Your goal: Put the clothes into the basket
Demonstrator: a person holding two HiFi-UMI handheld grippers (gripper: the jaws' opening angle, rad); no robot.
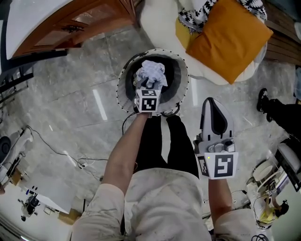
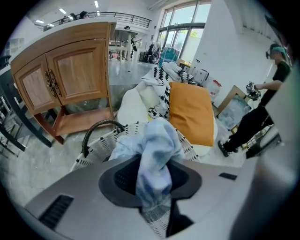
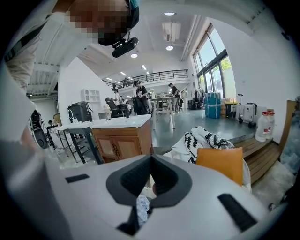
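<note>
A round white woven basket (image 1: 123, 80) with a dark handle stands on the marble floor in front of my feet. My left gripper (image 1: 149, 85) points steeply down over its mouth. Its jaws are shut on a crumpled pale blue-and-white cloth (image 1: 151, 73). In the left gripper view the cloth (image 2: 157, 145) bunches out ahead of the pads, above the basket's wall (image 2: 101, 145). My right gripper (image 1: 212, 102) hangs to the right of the basket, beside my leg. It is shut, with nothing between its pads (image 3: 161, 176).
Behind the basket lies a white seat (image 1: 157, 19) with an orange cushion (image 1: 228, 40) and a black-and-white patterned cloth (image 1: 200, 12). A wooden cabinet (image 1: 70, 23) stands at the far left. Cables (image 1: 70, 157) trail over the floor. Another person's foot (image 1: 263, 100) is at the right.
</note>
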